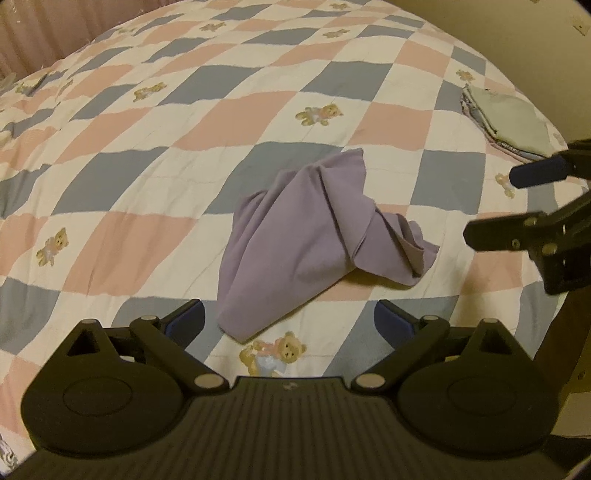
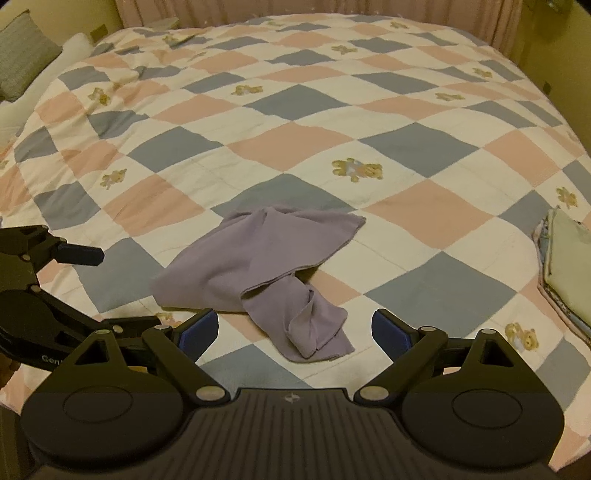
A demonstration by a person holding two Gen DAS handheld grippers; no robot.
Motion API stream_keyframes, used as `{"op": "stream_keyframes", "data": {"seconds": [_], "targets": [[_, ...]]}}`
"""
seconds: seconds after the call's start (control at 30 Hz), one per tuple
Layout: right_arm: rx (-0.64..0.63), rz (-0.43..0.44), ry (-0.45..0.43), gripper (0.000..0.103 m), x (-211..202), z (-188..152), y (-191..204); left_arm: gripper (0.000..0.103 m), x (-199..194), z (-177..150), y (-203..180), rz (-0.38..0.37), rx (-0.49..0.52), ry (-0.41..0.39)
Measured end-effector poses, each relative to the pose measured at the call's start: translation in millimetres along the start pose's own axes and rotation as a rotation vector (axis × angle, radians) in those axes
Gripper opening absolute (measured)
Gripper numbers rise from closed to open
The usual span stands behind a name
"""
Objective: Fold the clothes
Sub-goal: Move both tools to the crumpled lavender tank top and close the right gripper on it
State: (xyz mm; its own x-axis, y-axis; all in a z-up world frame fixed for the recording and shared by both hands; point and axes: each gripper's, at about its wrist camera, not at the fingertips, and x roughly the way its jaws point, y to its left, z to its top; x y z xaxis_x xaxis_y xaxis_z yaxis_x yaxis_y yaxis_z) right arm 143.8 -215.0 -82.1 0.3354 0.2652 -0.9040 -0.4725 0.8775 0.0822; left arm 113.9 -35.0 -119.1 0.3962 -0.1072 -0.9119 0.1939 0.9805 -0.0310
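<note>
A crumpled lilac cloth (image 1: 310, 229) lies in a loose heap on the checkered quilt (image 1: 155, 122); the right wrist view shows the lilac cloth (image 2: 258, 269) spread wider with a twisted end near me. My left gripper (image 1: 290, 321) hovers open just short of its near corner, nothing between the fingers. My right gripper (image 2: 295, 328) is open too, its blue pads either side of the cloth's near end without touching it. In the left wrist view the right gripper (image 1: 491, 206) enters from the right edge, to the right of the cloth.
A stack of folded clothes (image 1: 506, 122), pale green on top, sits near the bed's right edge and shows as the folded stack (image 2: 565, 269) in the right wrist view. Pillows (image 2: 22, 62) lie at the far left. A pink curtain (image 2: 332, 11) hangs behind the bed.
</note>
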Motion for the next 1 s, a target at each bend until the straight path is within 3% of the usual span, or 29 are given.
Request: {"op": "stream_keyframes", "data": {"seconds": [0.37,0.53,0.6,0.73,0.83,0.9,1.0], "targets": [[-0.057,0.101,0.013,0.091,20,10,-30,0.097,10,7,-19,0.082,-0.079,0.048],[-0.057,0.127,0.028,0.076,35,14,-51,0.091,27,19,-33,0.045,-0.058,0.018],[-0.054,0.133,0.043,0.067,45,14,-58,0.078,34,24,-39,0.031,-0.050,0.006],[-0.054,0.140,0.062,0.067,59,11,-70,0.071,62,34,-52,-0.002,-0.001,-0.002],[-0.029,0.147,0.079,0.067,69,7,-79,0.057,89,42,-61,-0.026,0.040,0.015],[-0.021,0.168,0.099,0.070,76,3,-83,0.030,101,46,-63,-0.034,0.063,0.026],[-0.037,0.204,0.119,0.074,82,-3,-85,0.002,101,53,-57,-0.048,0.061,0.019]]}}
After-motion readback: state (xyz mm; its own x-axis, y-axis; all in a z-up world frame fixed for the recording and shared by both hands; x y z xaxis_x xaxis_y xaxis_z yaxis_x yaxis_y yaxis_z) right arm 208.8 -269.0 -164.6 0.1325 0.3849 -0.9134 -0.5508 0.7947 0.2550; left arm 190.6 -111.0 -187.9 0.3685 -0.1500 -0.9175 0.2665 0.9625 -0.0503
